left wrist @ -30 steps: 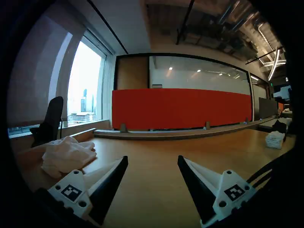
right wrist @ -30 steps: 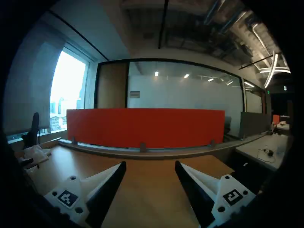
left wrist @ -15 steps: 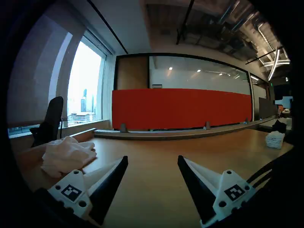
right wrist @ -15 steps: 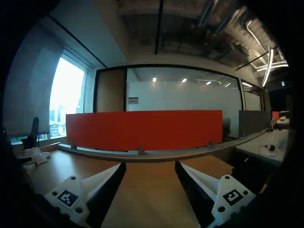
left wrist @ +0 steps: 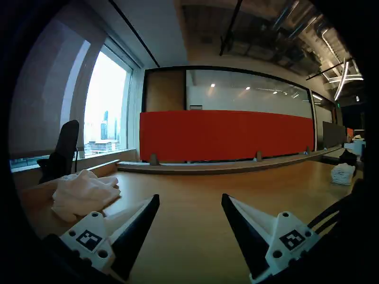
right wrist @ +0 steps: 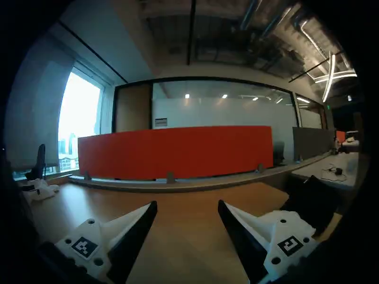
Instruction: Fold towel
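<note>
A crumpled white towel (left wrist: 83, 191) lies on the wooden table (left wrist: 189, 222), to the left of my left gripper (left wrist: 189, 199) and a little ahead of its left finger. That gripper is open with nothing between its fingers. The same towel (right wrist: 41, 189) appears small at the far left edge in the right gripper view. My right gripper (right wrist: 187, 204) hovers low over the bare wood, open and holding nothing. A second, smaller white bundle (left wrist: 342, 173) rests on the table at the far right of the left gripper view.
A long red partition (left wrist: 225, 135) on a raised ledge closes off the table's far side. A black office chair (left wrist: 61, 156) stands by the window on the left. A dark chair-like shape (right wrist: 312, 203) sits beside the right gripper's right finger.
The right gripper has shifted and tilted, so the partition sits higher and a dark shape has come in at its right. The left gripper has held still.
</note>
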Motion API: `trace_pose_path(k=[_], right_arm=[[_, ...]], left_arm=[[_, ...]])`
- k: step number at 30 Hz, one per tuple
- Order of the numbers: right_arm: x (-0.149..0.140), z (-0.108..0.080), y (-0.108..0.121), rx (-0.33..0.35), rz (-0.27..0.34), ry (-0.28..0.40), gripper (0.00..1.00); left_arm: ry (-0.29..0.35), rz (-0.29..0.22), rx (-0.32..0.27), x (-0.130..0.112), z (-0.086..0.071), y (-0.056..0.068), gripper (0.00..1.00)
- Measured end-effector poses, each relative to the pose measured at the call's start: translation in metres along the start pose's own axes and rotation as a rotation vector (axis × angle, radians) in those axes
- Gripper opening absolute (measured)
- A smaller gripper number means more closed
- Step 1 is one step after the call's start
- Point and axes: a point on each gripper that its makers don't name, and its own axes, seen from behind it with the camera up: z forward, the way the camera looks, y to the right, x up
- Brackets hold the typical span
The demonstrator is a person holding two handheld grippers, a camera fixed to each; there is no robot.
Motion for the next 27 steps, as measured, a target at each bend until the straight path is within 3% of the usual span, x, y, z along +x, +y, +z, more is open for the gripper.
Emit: trace_pose_path(k=[9, 18, 27], right_arm=[[-0.022, 0.002, 0.012, -0.011, 0.004, -0.005, 0.99], [-0.040, 0.004, 0.005, 0.028, 0.018, -0.021, 0.99], [-0.044, 0.003, -0.004, 0.044, -0.033, -0.023, 0.99]], left_arm=[[0.000, 0.000, 0.000, 0.000, 0.000, 0.000, 0.97], [0.000, 0.000, 0.000, 0.000, 0.000, 0.000, 0.98], [0.000, 0.000, 0.000, 0.000, 0.000, 0.000, 0.97]])
